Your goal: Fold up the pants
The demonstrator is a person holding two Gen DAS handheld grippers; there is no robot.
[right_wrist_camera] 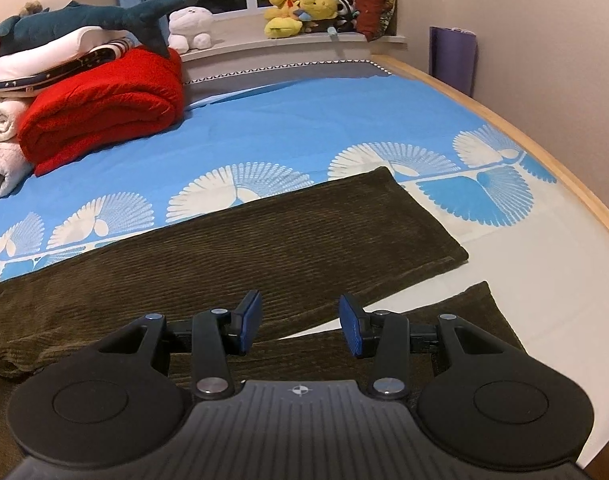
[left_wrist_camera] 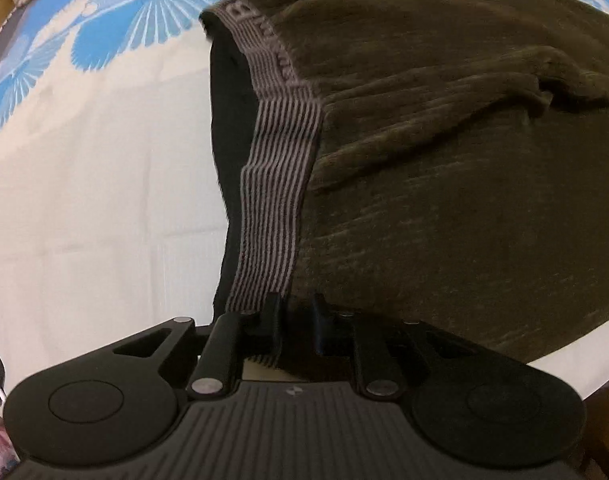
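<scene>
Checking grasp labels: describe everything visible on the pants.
The pants are dark olive corduroy with a grey-striped elastic waistband bearing lettering. They lie flat on the bed, legs spread apart. The left gripper is shut on the waistband's near end; the right gripper hovers open above the legs.
</scene>
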